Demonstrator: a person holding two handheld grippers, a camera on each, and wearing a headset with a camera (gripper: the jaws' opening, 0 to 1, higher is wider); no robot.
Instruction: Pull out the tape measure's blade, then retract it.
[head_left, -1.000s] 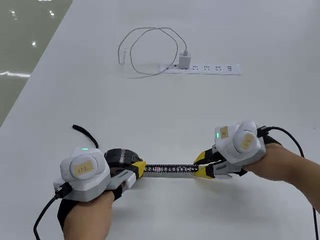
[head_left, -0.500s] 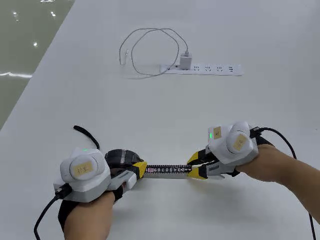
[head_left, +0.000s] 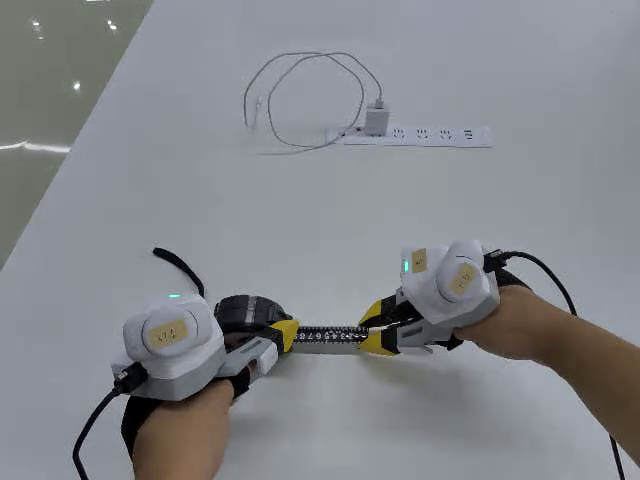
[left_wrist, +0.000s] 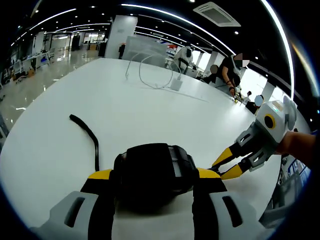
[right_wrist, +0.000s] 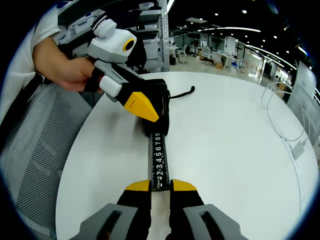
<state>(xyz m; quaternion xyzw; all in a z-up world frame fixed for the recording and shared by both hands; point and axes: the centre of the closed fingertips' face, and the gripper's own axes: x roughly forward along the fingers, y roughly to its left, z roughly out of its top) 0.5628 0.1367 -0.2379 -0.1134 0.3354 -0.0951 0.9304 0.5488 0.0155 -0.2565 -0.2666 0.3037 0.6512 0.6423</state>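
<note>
The black tape measure case (head_left: 245, 312) lies on the white table with my left gripper (head_left: 272, 340) shut on it; its yellow fingertips (left_wrist: 102, 175) clamp both sides of the case (left_wrist: 152, 172). A short length of black numbered blade (head_left: 325, 335) runs right from the case to my right gripper (head_left: 372, 328), which is shut on the blade's end. In the right gripper view the blade (right_wrist: 159, 162) stretches from the jaws to the case (right_wrist: 159, 107), and the left gripper (right_wrist: 142, 106) holds it there. The case's black wrist strap (head_left: 178, 268) trails off to the upper left.
A white power strip (head_left: 420, 134) with a charger and a looped white cable (head_left: 300, 100) lies at the far side of the table. The table's left edge (head_left: 60, 180) drops to a glossy floor. My gripper cables trail off near both arms.
My right gripper has moved left toward the case, still holding the blade end, and the exposed blade has grown shorter. The left gripper and the case have stayed put.
</note>
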